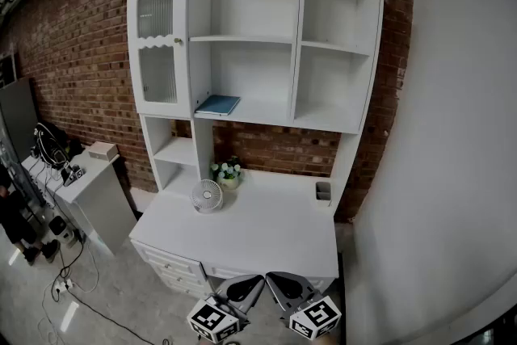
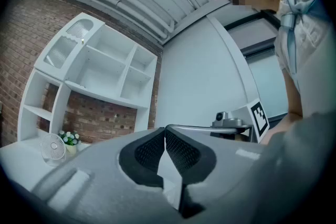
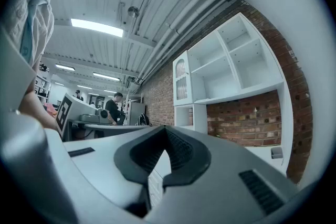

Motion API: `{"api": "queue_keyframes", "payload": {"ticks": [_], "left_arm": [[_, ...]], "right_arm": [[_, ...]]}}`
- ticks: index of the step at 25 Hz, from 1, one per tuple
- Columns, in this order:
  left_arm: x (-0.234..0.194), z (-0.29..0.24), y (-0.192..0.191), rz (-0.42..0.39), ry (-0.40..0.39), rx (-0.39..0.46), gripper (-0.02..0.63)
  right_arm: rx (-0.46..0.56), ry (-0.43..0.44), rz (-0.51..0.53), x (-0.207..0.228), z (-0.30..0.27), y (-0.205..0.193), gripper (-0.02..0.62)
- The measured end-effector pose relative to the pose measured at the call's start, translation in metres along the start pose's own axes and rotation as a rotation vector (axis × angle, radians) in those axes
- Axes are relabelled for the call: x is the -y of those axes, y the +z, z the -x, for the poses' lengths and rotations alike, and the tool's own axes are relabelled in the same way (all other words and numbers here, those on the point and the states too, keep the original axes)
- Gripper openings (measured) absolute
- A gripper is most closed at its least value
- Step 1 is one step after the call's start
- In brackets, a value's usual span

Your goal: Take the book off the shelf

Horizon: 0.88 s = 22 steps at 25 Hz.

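The book (image 1: 218, 105), teal and lying flat, rests on the bottom board of the shelf's (image 1: 296, 52) middle bay, at that bay's left end, just left of centre in the upper half of the head view; nothing touches it. To its left, the shelf has a glass door (image 1: 157, 44), and the other bays seen here are bare. The shelf stands on a white desk (image 1: 266, 234) against a brick wall (image 1: 73, 36). On the desk a small fan (image 1: 208, 195) stands at the left with a pot of flowers (image 1: 228, 171) just behind it, and a grey cup (image 1: 323, 191) stands near the right post. The left gripper (image 2: 165, 127) is closed, its dark pads meeting at the tips with nothing between them; in its own view the shelf fills the upper left and the fan and flowers sit at the lower left edge. The right gripper (image 3: 165, 128) is likewise closed and empty, and in its view the shelf rises at the right. In the head view both grippers show at the bottom edge, side by side below the desk's front, well apart from the book, each with its marker cube (image 1: 216, 321) nearest the camera. A side table (image 1: 97, 190) carrying cables stands at the left of the head view
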State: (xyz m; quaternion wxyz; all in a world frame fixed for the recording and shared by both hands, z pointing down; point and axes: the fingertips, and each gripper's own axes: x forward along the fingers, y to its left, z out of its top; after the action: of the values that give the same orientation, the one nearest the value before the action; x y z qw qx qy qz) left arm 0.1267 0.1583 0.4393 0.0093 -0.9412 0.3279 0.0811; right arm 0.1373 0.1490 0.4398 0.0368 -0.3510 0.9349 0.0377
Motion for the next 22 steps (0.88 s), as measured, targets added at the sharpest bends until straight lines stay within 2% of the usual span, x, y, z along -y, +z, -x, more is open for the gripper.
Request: {"api": "queue_keyframes", "payload": {"ticks": [11,17,22], "left_arm": [[-0.001,0.002,0.001,-0.004,0.001,-0.003,0.011],[-0.004,0.002,0.001,-0.008,0.009,-0.005,0.011],[-0.008,0.003,-0.002,-0.013,0.024,-0.013,0.011]], "right_arm": [[-0.013,-0.008,-0.006,0.000,0.000,0.000,0.014],[0.059,-0.011,-0.037,0.006,0.004,0.008,0.016],[0.054,-0.014,-0.052,0.010,0.008,0.002,0.017]]}}
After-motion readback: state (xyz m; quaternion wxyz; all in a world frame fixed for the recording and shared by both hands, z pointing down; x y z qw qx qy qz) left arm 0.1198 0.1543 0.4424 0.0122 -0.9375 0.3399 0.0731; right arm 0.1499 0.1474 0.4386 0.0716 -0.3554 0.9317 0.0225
